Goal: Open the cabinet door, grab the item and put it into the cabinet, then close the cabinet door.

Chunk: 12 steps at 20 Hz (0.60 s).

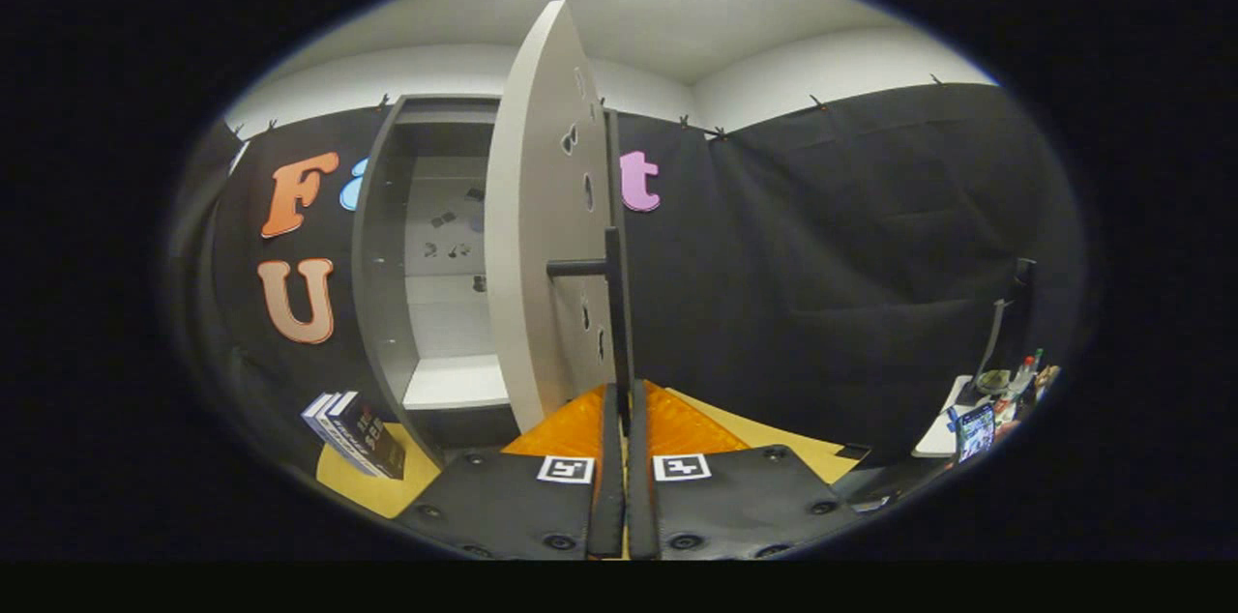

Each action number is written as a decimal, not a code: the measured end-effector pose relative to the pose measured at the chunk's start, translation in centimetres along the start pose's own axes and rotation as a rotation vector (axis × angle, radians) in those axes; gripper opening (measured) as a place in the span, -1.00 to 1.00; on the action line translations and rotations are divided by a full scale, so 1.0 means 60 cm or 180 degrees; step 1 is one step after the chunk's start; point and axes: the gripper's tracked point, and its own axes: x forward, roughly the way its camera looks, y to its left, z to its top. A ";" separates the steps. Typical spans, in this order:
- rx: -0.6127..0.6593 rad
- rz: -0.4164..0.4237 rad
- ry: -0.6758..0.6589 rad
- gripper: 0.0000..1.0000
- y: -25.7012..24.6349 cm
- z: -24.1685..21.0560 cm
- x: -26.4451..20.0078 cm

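Gripper view: the hand-held gripper is pinched nearly shut on the bar handle of the half-open door, with the book waiting on the desk left of the cabinet, and a crooked pull could slip that thin bar free.

Matt, smooth cabinet door

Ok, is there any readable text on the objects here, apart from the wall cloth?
Books beside the cabinet: cover print, too blurred to read.
Bottles far off to the right of the fingers: labels too small to read.
Gripper, fingers shut on the door handle: two square pattern markers, no words.
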 end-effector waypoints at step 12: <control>-0.0132 0.0057 -0.0040 -0.82 -0.134 0.006 0.025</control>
